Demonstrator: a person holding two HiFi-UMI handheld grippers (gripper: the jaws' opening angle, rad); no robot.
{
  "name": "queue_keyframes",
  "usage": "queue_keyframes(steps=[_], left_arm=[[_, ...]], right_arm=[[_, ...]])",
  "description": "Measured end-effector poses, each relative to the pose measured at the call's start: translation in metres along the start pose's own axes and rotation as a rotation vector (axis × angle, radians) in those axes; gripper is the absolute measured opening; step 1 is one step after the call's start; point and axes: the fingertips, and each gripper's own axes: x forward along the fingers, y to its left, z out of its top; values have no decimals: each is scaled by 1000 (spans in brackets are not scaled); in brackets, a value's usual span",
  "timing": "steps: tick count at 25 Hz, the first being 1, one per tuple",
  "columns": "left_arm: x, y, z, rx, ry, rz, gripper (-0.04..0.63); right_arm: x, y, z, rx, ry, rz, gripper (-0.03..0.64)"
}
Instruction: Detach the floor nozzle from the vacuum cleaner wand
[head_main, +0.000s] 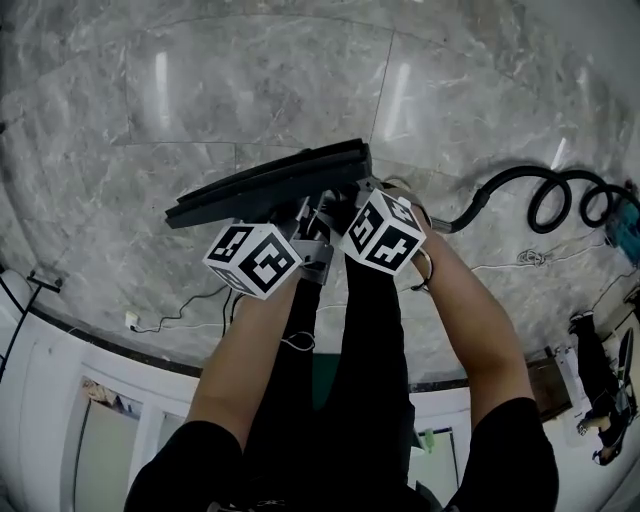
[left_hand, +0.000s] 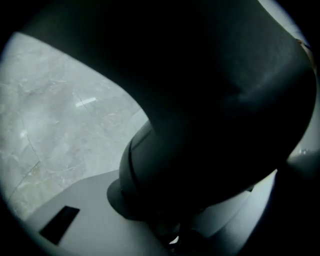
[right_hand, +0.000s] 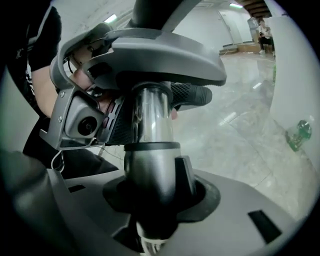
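The black floor nozzle (head_main: 265, 185) hangs tilted above the floor, in front of the person's legs. Both grippers meet at its neck: the left gripper (head_main: 305, 218) from the left, the right gripper (head_main: 337, 207) from the right. In the right gripper view the shiny wand tube (right_hand: 152, 117) runs into the dark neck (right_hand: 152, 175), which sits in the grey nozzle body (right_hand: 235, 200); that neck lies between the right jaws, gripped. The left gripper's camera housing (right_hand: 80, 122) is beside the tube. The dark neck (left_hand: 200, 150) fills the left gripper view and hides its jaws.
A black hose (head_main: 540, 195) curls over the marble floor (head_main: 250, 80) at the right. A thin cable (head_main: 180, 315) lies near a white ledge (head_main: 60, 400) at the lower left. Another person (head_main: 600, 390) stands at the far right. A green bottle (right_hand: 298, 132) stands by a white wall.
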Motion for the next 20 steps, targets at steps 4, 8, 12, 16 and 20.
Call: queue_keyframes(steps=[4, 8, 12, 16, 20], left_arm=[[-3, -16, 2, 129, 56, -69, 110], [-5, -46, -5, 269, 116, -196, 110], [1, -31, 8, 188, 111, -64, 112], [-4, -22, 20, 179, 80, 20, 112], [-23, -69, 14, 342, 120, -253, 112]], right_arm=[[-2, 10, 9, 54, -96, 38, 193], [-17, 29, 16, 124, -192, 221, 179], [-14, 7, 22, 150, -225, -19, 179], [-9, 7, 27, 177, -254, -80, 179], [-29, 57, 33, 165, -342, 361, 170]])
